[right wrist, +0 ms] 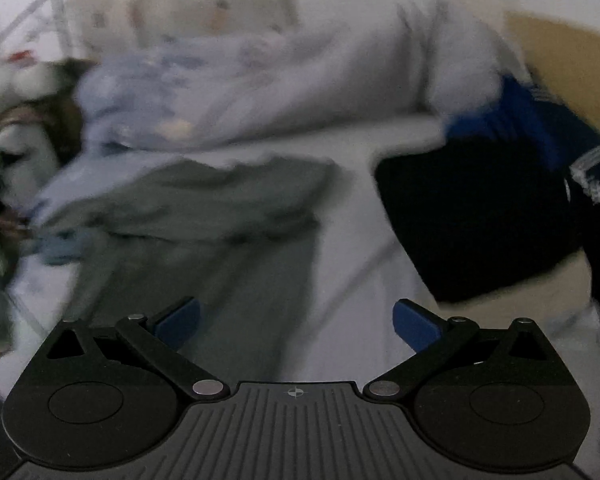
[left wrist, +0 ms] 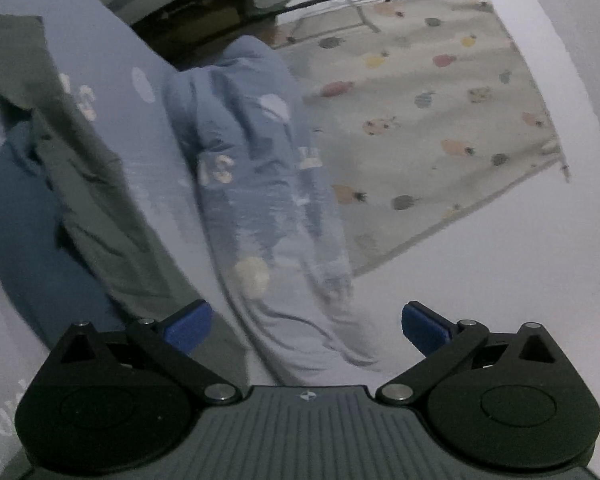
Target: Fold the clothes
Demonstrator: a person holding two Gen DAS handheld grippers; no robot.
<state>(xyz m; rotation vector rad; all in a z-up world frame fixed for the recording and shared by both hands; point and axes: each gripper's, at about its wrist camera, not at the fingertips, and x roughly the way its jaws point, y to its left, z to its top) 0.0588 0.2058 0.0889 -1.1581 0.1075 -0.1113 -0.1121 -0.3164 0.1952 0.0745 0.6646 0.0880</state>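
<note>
Both tools are empty-handed right now. The left hand-held gripper (left wrist: 306, 326) has its blue pads spread wide with nothing between them, and the right hand-held gripper (right wrist: 296, 322) stands just as wide apart, also holding nothing.

Below them the bed (right wrist: 352, 208) carries the laundry. A grey-green garment (right wrist: 204, 216) lies in front of the right gripper, flattened into a long shape but with a rumpled upper edge; it looks part-way folded at best, though blur makes that hard to judge. Beside it a light blue printed garment (left wrist: 256, 152) lies bunched and clearly unfolded. A darker blue cloth (left wrist: 28, 216) peeks out under the grey-green one in the left view. Off to the right sits a black piece (right wrist: 480, 216) with clean straight edges, which reads as already folded and set aside.

So the judgement: one item probably done, at least two to go.
</note>
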